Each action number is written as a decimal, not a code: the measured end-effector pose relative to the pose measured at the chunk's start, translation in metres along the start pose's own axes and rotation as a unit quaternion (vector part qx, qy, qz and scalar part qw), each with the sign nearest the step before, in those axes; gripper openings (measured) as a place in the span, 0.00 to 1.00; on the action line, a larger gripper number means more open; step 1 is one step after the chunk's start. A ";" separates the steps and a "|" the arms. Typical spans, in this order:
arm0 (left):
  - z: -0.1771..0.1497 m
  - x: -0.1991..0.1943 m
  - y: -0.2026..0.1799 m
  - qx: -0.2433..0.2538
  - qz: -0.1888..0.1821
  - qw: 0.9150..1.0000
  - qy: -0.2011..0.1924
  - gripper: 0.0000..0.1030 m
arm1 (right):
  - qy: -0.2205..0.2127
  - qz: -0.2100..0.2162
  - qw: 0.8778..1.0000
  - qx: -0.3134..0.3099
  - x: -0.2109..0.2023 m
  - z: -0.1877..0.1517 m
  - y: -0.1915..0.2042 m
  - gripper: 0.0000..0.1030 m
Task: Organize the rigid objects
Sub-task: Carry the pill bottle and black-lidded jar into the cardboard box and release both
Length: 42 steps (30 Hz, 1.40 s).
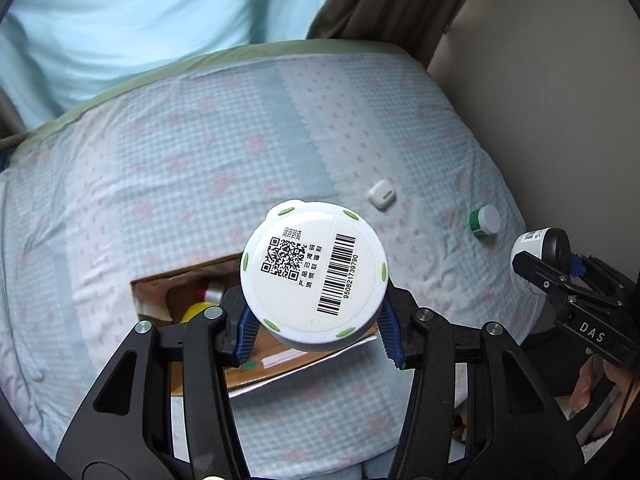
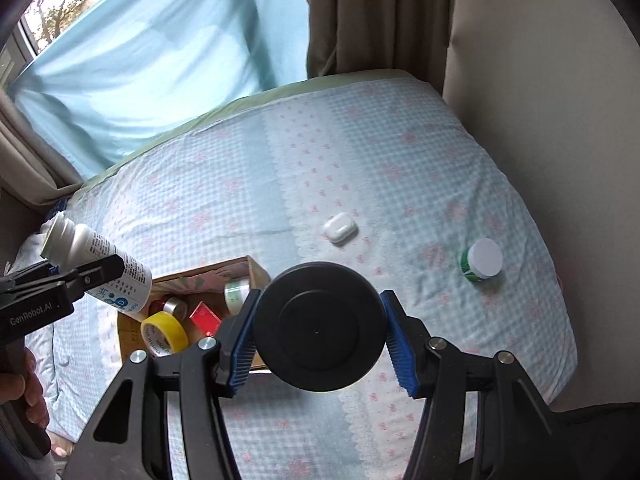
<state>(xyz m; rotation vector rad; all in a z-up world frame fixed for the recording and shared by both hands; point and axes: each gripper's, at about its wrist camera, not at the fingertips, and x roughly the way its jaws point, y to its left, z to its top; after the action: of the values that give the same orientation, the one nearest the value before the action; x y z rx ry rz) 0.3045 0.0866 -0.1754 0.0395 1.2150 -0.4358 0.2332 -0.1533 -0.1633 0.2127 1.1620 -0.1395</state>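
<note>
My left gripper (image 1: 316,320) is shut on a white bottle (image 1: 314,276), its barcoded base facing the camera, held above a cardboard box (image 1: 280,364). It also shows in the right wrist view (image 2: 96,260). My right gripper (image 2: 320,332) is shut on a black-capped jar (image 2: 318,326), held over the box's right edge (image 2: 256,270). The box holds a yellow tape roll (image 2: 164,334), a red item (image 2: 205,318) and a few small containers. A white earbud case (image 2: 340,227) and a green jar with a white lid (image 2: 482,260) lie on the bed.
The bed has a light blue checked cover (image 2: 360,152) with pink bows. A wall (image 2: 540,80) runs along its right side. Blue and brown curtains (image 2: 360,12) hang behind the bed's far edge.
</note>
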 end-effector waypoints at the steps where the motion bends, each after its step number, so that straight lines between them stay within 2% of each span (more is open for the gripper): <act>1: -0.004 -0.002 0.012 -0.008 0.004 1.000 0.000 0.45 | 0.002 0.007 1.000 -0.006 0.002 0.001 0.010 0.52; 10: -0.035 0.003 0.104 -0.049 0.028 0.998 0.010 0.45 | 0.036 0.041 0.998 -0.037 0.048 -0.007 0.088 0.52; 21: -0.037 0.069 0.172 -0.080 0.035 0.996 0.036 0.45 | 0.092 0.051 0.991 -0.083 0.129 -0.027 0.153 0.52; 25: -0.043 0.097 0.184 -0.083 0.038 0.995 0.048 0.45 | 0.107 0.056 0.987 -0.106 0.158 -0.045 0.169 0.52; 30: -0.049 0.125 0.186 -0.064 0.050 0.995 0.062 0.45 | 0.129 0.057 0.981 -0.130 0.192 -0.071 0.182 0.52; 42: -0.058 0.152 0.187 -0.041 0.079 0.994 0.066 0.45 | 0.138 0.080 0.966 -0.205 0.234 -0.106 0.205 0.52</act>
<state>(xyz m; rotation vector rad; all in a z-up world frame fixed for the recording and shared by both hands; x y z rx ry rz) 0.3593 0.2269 -0.3724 0.0945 1.3488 -0.2482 0.2749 0.0716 -0.3994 -0.0453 1.4171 0.2818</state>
